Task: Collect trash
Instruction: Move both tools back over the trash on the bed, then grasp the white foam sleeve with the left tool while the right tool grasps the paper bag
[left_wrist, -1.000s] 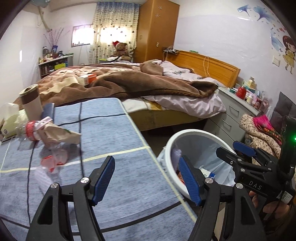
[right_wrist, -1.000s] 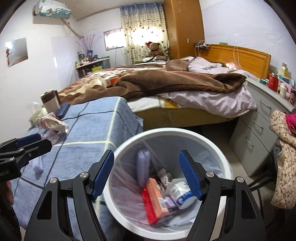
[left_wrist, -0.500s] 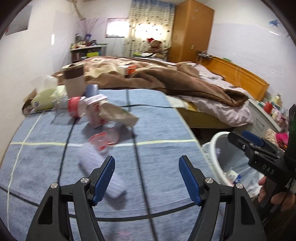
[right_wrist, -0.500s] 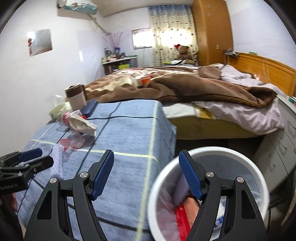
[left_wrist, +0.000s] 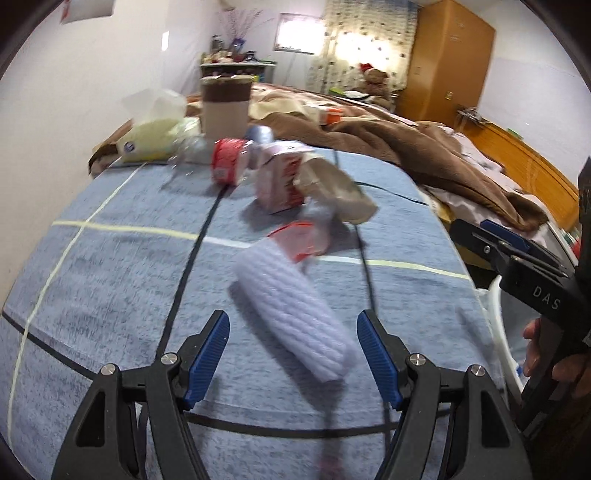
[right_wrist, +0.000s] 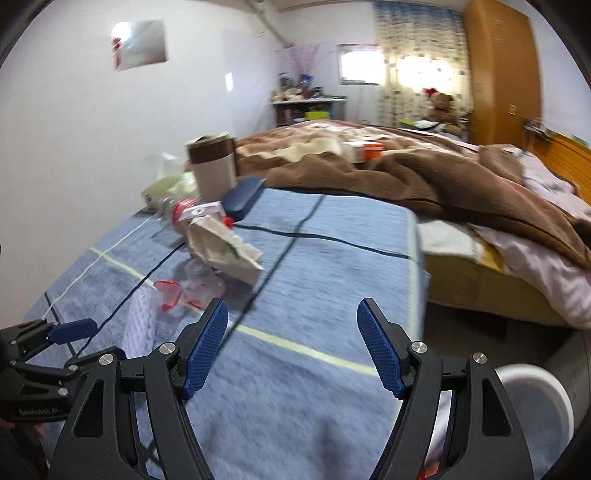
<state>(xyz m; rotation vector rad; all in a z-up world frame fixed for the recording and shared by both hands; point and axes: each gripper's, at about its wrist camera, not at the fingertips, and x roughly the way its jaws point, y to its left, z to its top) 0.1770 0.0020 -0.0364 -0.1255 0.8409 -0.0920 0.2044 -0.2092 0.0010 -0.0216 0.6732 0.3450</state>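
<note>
Trash lies on the blue-covered table. A pale ribbed roll lies just ahead of my left gripper, its near end reaching in between the open jaws, which do not touch it. Beyond it are a crushed clear cup with a red rim, a pink carton, a beige paper bag and a red-labelled bottle. My right gripper hangs open and empty over the table, right of the ribbed roll and the paper bag.
A white bin stands off the table's right edge. A brown-lidded cup, a yellow tissue pack and a dark blue case sit at the table's far side. A bed with a brown blanket lies behind.
Both grippers have swung left, away from the bin and over the table. The left one has come down close to the ribbed roll. Both stay open.
</note>
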